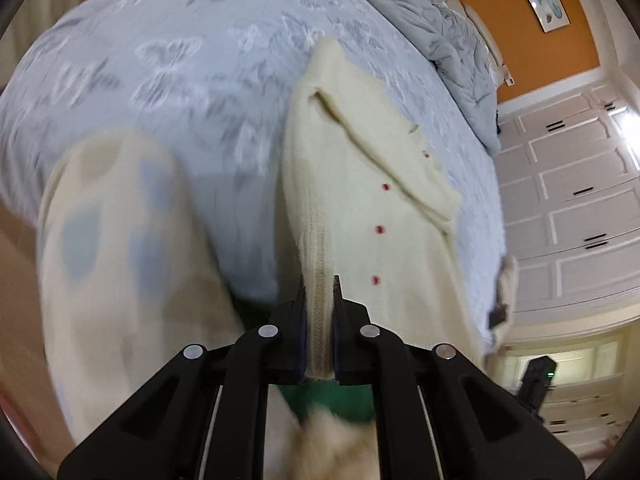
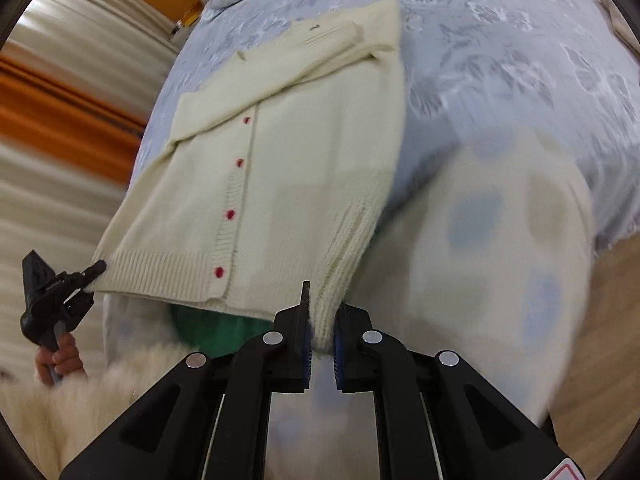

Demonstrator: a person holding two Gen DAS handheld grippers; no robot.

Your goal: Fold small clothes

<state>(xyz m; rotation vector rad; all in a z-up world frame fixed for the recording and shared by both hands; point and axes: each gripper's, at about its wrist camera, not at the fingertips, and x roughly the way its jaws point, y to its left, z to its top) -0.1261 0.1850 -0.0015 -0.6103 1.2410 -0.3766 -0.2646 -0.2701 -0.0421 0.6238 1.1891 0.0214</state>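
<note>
Cream knitted cardigan lies on the blue bed cover, sleeves folded in. The left gripper and right gripper each clamp a hem corner. The next move, I think, is carrying the hem toward the far collar.

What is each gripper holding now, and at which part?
Both hold the cream cardigan by its ribbed bottom hem: left gripper at one corner, right gripper at the other.

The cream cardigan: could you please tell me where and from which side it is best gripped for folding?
Grip the cream cardigan by its ribbed hem corners, coming from the bed's near edge: the hem overhangs there, and each claw, left and right, already pinches one.
</note>
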